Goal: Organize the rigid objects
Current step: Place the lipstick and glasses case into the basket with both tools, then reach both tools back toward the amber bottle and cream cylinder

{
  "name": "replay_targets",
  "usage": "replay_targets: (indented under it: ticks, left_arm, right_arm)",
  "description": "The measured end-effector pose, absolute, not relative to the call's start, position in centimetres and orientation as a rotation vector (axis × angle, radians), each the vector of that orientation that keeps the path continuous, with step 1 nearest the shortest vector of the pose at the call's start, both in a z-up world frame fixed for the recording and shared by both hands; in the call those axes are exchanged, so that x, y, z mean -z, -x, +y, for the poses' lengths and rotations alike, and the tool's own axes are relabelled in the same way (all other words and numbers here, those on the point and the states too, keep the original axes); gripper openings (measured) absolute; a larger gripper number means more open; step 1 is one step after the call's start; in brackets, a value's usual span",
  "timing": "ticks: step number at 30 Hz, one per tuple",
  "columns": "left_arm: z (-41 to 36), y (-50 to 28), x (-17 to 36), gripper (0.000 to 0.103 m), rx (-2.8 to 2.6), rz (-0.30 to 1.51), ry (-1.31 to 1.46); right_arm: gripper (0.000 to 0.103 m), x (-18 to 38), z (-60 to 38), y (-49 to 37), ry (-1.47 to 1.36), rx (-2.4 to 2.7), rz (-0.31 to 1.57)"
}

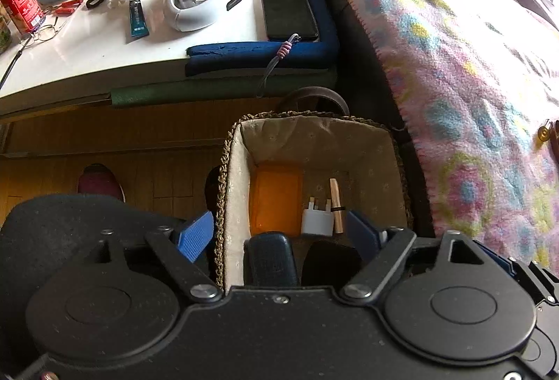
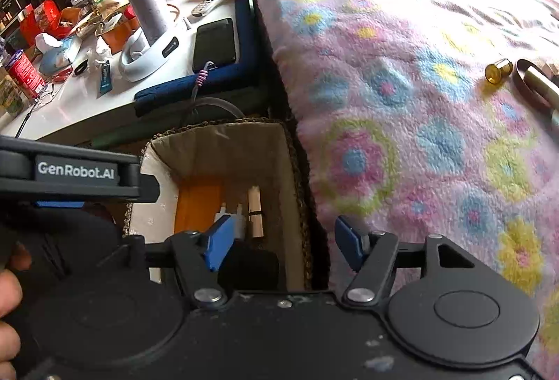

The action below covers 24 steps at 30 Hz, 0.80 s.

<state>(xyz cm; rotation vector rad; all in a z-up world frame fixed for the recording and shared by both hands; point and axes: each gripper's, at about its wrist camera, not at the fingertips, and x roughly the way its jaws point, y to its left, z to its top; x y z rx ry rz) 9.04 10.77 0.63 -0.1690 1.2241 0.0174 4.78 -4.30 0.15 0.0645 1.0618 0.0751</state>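
both hand-held grippers, left (image 1: 279,235) and right (image 2: 283,247), hang wide and empty over the basket (image 1: 237,177), where the small rigid items are gathered.

The blanket (image 2: 419,107) is pink fleece with blue, yellow and green flower rings. The basket (image 1: 223,205) is brown weave, lined in beige cloth with a faint small print. Inside lie an orange card (image 1: 276,202) and a white plug (image 1: 317,221). The desk (image 1: 87,55) is white – its edge padding (image 1: 258,55) dark blue. Each claw's pads (image 2: 218,245) are blue.
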Motion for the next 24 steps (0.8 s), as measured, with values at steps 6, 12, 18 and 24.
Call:
replay_targets:
  ticks: [6, 12, 18, 24]
  left_arm:
    - [10.6, -9.0, -0.5, 0.082, -0.018, 1.237, 0.150]
    - [10.5, -9.0, -0.4, 0.085, -0.016, 1.244, 0.135]
    - [9.9, -8.7, -0.7, 0.086, 0.004, 1.220, 0.091]
    - [9.4, -8.4, -1.1, 0.086, 0.015, 1.189, 0.050]
  right_arm:
    - [0.070, -0.1, -4.5, -4.8, -0.071, -0.068, 1.068]
    - [0.072, 0.2, -4.2, -4.8, -0.073, -0.070, 1.087]
    - [0.076, 0.1, -4.1, -4.7, -0.059, -0.067, 1.084]
    - [0.080, -0.2, -5.0, -4.3, -0.031, -0.050, 1.063]
